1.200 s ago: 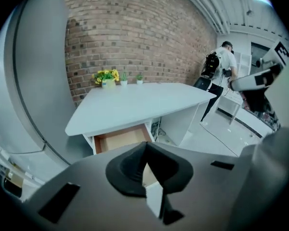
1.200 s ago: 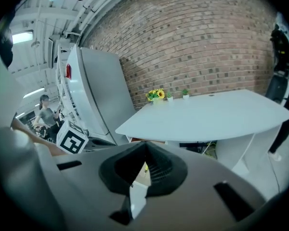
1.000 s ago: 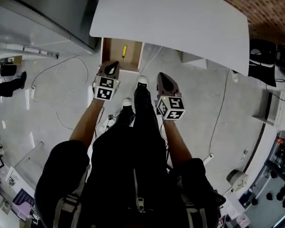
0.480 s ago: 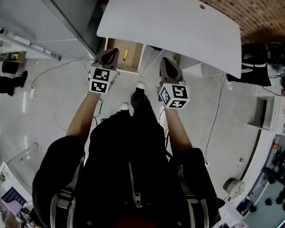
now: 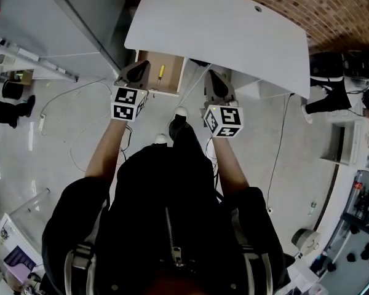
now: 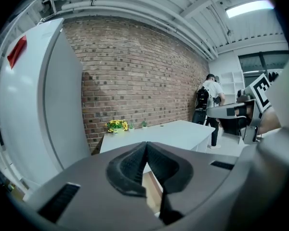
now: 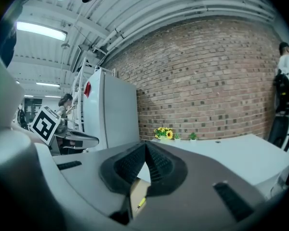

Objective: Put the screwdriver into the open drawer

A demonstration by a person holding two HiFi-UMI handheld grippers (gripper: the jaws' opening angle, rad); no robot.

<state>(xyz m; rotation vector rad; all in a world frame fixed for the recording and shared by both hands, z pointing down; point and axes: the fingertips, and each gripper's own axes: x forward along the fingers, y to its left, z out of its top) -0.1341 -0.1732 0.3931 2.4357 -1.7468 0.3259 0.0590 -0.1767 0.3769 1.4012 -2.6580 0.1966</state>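
Extending forward side by side, both arms hold clenched, empty tools: left tool (image 5: 137, 71) at the drawer's (image 5: 172, 83) left edge, right tool (image 5: 214, 82) to its right; the screwdriver (image 5: 161, 71) lies inside.

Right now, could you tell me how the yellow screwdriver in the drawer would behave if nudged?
The screwdriver looks slim and straight, so probably rigid and light. Lying flat on the drawer floor, it may roll sideways when pushed.

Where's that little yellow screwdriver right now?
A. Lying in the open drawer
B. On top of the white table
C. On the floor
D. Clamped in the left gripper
A: the head view shows the screwdriver lying in the drawer, while the left gripper and right gripper are shut and empty.
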